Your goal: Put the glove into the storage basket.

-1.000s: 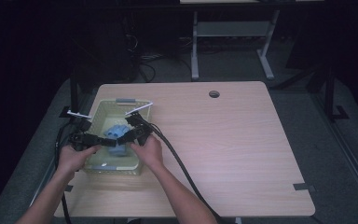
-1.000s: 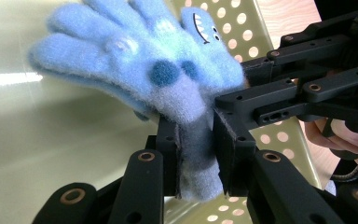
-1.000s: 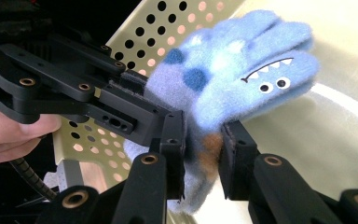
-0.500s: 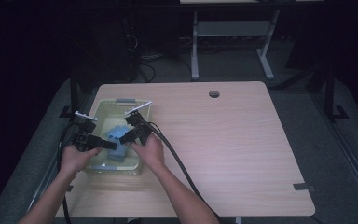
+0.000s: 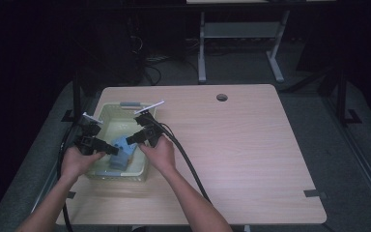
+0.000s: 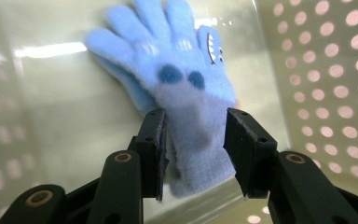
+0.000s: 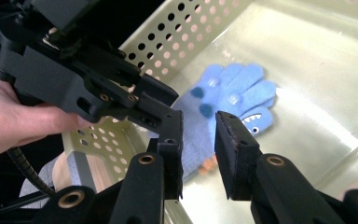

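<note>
A: Left gripper (image 6: pixel 193 140) status?
B: Jaws have just been opening; blue glove (image 6: pixel 186 88) cuff sitting loose between them, glove lying in the perforated basket (image 5: pixel 107 113).
A: Right gripper (image 7: pixel 198 154)?
B: Hovering narrowly open, gripping nothing.

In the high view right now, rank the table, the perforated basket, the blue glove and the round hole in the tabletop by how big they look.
Largest to smallest, as they look in the high view:
1. table
2. perforated basket
3. blue glove, partly hidden by the grippers
4. round hole
The glove and hole are both small, but the glove looks clearly larger.
</note>
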{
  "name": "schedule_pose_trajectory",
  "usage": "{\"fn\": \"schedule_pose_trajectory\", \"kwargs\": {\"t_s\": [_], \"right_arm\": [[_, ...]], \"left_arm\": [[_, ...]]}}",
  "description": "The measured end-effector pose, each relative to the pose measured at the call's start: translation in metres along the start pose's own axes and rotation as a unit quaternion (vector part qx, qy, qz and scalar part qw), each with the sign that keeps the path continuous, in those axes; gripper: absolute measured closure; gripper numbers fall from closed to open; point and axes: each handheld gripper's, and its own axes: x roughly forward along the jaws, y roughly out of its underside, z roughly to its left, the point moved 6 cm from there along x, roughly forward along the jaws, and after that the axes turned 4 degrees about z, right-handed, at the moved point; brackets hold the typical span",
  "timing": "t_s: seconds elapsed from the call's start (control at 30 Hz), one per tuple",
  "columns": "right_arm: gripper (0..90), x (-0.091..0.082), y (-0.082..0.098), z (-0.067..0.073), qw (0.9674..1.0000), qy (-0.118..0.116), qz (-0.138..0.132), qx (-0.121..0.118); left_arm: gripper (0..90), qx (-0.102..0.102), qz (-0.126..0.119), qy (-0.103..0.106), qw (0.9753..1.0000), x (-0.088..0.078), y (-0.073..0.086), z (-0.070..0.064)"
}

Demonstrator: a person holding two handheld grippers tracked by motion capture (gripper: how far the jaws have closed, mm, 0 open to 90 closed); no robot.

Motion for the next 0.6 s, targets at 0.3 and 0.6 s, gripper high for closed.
{"fn": "schedule_pose_trajectory", "kwargs": {"t_s": [0.3, 0.6], "right_arm": [[71.9, -0.016, 0.001, -0.004, 0.9998, -0.001, -0.019, 0.001], [71.8, -0.033, 0.004, -0.006, 0.9995, -0.008, -0.031, 0.000]], "left_arm": [[74.2, 0.025, 0.009, -0.020, 0.9994, 0.003, -0.006, -0.012], [71.3, 0.044, 0.069, -0.054, 0.9952, 0.020, -0.003, -0.013]]}}
